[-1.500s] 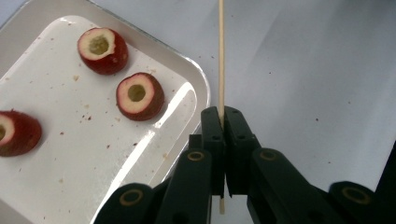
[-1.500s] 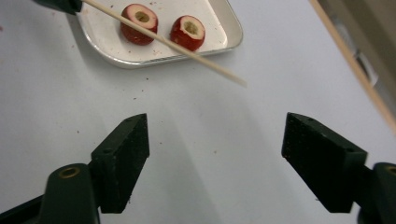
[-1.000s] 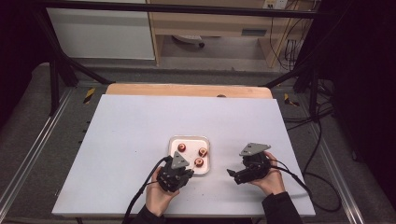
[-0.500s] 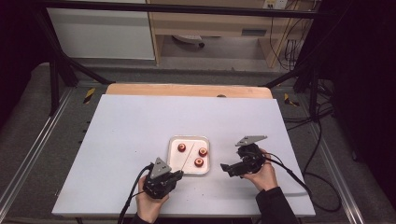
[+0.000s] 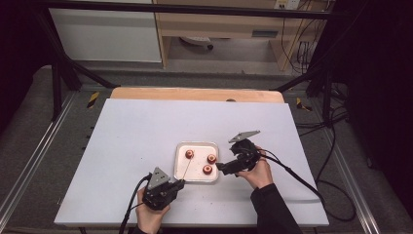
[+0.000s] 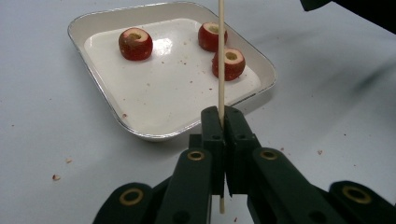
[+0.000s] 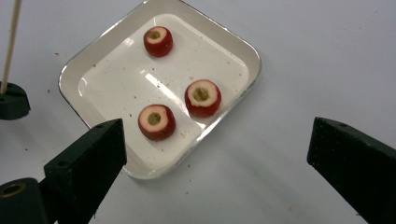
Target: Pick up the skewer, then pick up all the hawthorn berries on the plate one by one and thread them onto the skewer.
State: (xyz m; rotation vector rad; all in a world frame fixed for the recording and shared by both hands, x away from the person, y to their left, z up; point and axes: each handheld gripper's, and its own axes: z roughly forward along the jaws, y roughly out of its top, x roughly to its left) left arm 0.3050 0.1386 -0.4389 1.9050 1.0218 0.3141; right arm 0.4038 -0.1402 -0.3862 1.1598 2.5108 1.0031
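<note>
left gripper (image 6: 223,116) – clamps skewer (image 6: 221,56) | right gripper (image 7: 215,154) – fingers apart, above tray (image 7: 233,39)

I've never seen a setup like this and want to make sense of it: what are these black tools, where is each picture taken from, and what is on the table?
There is no robot here. A person sits at a white table and holds a hand tool with two black jaws in each hand. The high view looks down from above; the other two pictures come from small cameras riding on the tools.

On the table stands a white tray with three red fruit pieces, each with its core hollowed out.

The left gripper has its jaws closed on a thin wooden skewer. The right gripper is open and holds nothing, with its jaws standing wide apart over the tray's edge.
</note>
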